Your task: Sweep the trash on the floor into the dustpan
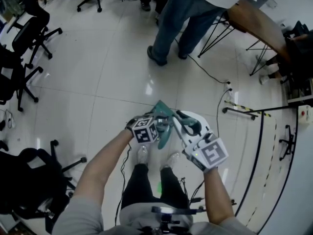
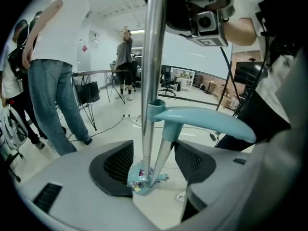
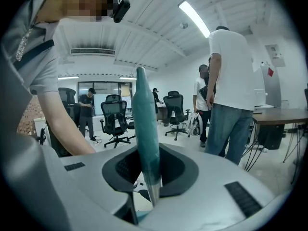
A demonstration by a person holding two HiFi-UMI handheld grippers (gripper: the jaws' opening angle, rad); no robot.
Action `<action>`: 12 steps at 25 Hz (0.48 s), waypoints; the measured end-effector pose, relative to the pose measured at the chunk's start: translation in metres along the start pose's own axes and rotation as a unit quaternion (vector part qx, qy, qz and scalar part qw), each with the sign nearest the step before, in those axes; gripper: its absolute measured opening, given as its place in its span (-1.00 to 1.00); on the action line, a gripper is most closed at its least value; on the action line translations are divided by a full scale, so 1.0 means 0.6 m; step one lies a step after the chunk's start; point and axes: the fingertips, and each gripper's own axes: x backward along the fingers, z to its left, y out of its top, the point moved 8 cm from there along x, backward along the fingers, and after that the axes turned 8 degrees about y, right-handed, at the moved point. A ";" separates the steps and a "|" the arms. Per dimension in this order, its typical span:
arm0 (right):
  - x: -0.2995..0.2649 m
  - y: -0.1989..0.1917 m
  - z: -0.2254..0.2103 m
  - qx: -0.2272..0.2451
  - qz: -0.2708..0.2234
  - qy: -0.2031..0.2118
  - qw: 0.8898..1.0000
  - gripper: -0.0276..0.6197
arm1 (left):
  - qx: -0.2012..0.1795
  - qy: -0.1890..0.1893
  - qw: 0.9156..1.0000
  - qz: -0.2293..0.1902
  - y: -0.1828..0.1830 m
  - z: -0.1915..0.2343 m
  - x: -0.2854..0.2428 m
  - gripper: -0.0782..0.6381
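White glossy tile floor (image 1: 107,82), office chairs (image 1: 29,38) at left, a standing person in jeans (image 1: 181,23) at the far side, black cable (image 1: 210,72) across the tiles. The dustpan (image 2: 139,184) is teal and sits on the floor just beyond the wearer's shoes, with bits of colourful trash (image 2: 143,173) already in it. Two metal shafts rise from it: a vertical pole (image 2: 155,57) and a slanted one topped by a curved teal handle (image 2: 207,121) whose ring circles the pole. Left tool (image 2: 154,165) has its jaws wide apart, both shafts between the pads, neither gripped. Right tool (image 3: 150,172) is closed on a tall teal grip (image 3: 146,129), metal shaft showing below.
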 end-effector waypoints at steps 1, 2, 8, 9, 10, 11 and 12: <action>0.002 0.000 0.002 -0.001 0.002 -0.003 1.000 -0.71 | -0.010 -0.007 1.000 0.000 0.002 0.000 0.000 -0.08; 0.003 -0.001 0.004 -0.002 0.004 -0.005 1.000 -0.71 | -0.019 -0.013 1.000 -0.001 0.003 0.000 0.000 -0.08; 0.008 -0.002 0.017 -0.009 0.005 -0.016 1.000 -0.70 | -0.059 -0.048 0.997 -0.006 0.009 -0.001 -0.006 -0.08; 0.009 -0.003 0.018 -0.011 0.003 -0.018 1.000 -0.69 | -0.064 -0.055 0.996 -0.005 0.011 -0.001 -0.008 -0.09; 0.009 -0.003 0.019 -0.014 0.002 -0.020 1.000 -0.69 | -0.067 -0.060 0.996 -0.004 0.011 -0.002 -0.009 -0.08; 0.009 -0.004 0.019 -0.016 0.001 -0.022 1.000 -0.69 | -0.068 -0.065 0.996 -0.003 0.012 -0.003 -0.010 -0.09; 0.009 -0.004 0.020 -0.019 0.002 -0.025 0.999 -0.69 | -0.068 -0.069 0.995 -0.003 0.013 -0.003 -0.011 -0.09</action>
